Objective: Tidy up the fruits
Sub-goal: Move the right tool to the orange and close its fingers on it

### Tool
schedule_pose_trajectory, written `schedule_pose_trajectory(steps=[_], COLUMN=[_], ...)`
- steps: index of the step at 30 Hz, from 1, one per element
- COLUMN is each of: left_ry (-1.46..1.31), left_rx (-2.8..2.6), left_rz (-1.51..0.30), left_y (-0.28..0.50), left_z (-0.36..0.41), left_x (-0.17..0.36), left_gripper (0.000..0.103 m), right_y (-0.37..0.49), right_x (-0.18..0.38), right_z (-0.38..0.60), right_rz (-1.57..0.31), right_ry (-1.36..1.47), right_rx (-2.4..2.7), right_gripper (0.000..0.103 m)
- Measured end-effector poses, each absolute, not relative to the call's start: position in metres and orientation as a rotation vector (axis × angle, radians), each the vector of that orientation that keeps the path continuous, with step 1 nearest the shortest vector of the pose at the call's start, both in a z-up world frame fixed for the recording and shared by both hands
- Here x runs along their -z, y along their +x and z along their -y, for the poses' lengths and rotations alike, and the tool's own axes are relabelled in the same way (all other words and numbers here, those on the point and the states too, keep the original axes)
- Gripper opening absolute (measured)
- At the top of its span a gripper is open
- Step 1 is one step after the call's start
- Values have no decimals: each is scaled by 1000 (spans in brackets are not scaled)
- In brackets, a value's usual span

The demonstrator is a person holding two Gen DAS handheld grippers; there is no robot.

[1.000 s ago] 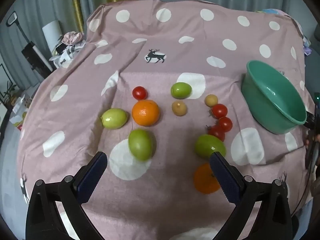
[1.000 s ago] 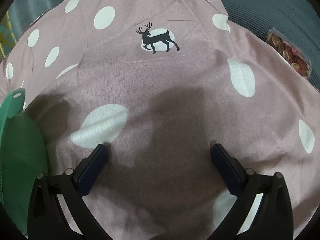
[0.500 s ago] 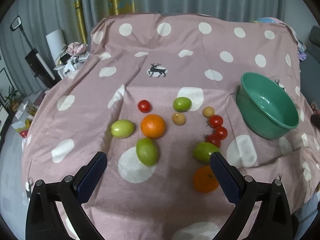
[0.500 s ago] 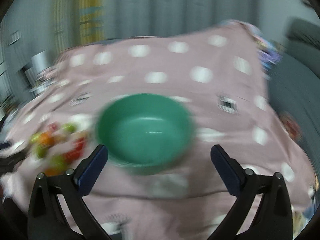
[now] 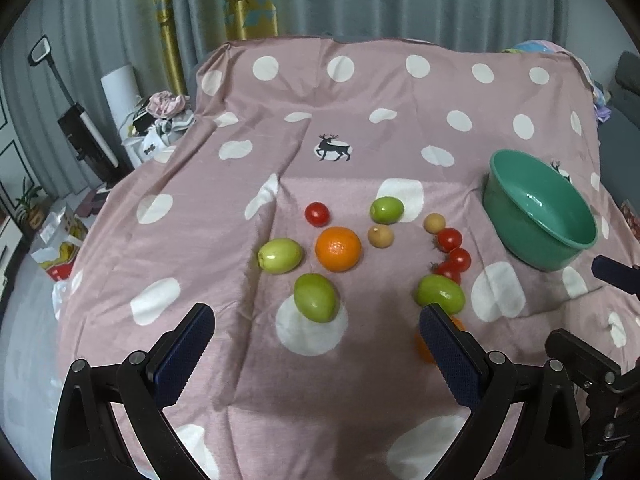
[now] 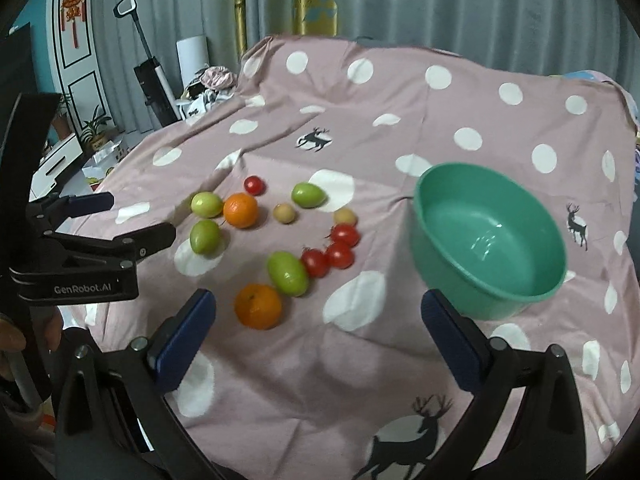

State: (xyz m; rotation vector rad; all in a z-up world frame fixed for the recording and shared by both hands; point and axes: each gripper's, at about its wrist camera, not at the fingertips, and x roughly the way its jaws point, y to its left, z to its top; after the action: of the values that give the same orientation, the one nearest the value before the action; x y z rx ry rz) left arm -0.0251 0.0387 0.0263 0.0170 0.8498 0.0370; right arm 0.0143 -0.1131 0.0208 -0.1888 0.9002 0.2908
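Two tongs (image 5: 316,350) (image 6: 316,326) gape empty; fruit beside green bowl (image 6: 516,292).

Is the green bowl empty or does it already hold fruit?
Empty. The right wrist view shows the green bowl with a bare inside; all the fruit, such as the near orange, lies on the spotted cloth.

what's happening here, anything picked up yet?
Nothing yet. A person holds two grippers above a cloth-covered table. The left gripper and right gripper are both open and empty. All the fruit lies loose on the cloth: two oranges, four green fruits, four tomatoes and two small tan fruits. The green bowl beside them on the right is empty.
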Motion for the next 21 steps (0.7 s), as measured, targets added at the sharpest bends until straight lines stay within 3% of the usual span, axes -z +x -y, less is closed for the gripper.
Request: schedule_pose_trajectory(steps=[21], left_ry=[-52], left_rx=[59], left_rz=[-857], left_y=[-29], left_z=[-44], left_x=[-19], left_gripper=[102], right_y=[20], right_x=[-5], right_z=[105], right_rz=[-953], right_ry=[-170], right_rx=[-297], right_gripper=[103])
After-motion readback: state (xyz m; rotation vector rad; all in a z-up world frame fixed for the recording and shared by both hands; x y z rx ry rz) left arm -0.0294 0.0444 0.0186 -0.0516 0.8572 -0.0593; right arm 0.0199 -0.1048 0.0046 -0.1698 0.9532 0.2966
